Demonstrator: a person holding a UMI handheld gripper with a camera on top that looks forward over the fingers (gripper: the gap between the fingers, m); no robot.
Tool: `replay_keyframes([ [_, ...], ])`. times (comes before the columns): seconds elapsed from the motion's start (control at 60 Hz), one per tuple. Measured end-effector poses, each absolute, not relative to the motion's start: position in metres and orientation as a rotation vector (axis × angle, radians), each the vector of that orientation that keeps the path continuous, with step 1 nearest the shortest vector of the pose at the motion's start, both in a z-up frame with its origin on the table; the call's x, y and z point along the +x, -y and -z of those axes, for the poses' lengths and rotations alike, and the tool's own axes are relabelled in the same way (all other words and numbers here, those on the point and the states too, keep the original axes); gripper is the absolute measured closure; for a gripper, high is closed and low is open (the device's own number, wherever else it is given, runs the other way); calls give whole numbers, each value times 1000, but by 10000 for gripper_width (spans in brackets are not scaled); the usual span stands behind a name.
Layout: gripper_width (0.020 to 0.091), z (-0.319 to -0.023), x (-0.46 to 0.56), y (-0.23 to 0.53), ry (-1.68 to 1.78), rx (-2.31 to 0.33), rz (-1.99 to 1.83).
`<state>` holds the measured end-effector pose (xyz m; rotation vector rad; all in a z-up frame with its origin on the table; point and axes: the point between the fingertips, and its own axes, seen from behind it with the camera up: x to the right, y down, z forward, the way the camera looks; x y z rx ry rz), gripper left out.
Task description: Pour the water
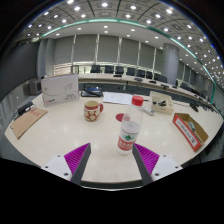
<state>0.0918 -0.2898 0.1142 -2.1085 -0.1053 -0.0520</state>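
Just ahead of the open claw (112,160), slightly right, stands the upright red-capped clear plastic bottle (129,134); apparently ungripped.

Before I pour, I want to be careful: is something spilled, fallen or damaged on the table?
Nothing stands out. The bottle stands upright with its red cap on, just ahead of the open gripper. The mug beyond it is upright too. No spill shows on the table.

Bottle (128,133) stands on table (60,135) just ahead of the fingers; mug (92,110) beyond, left; box (189,129) right.
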Motion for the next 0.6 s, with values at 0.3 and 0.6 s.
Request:
replay_keyframes([
  [0.3,242,-71,145,198,1,-1969,71],
  [0.6,572,-66,149,149,-20,-1885,114],
])
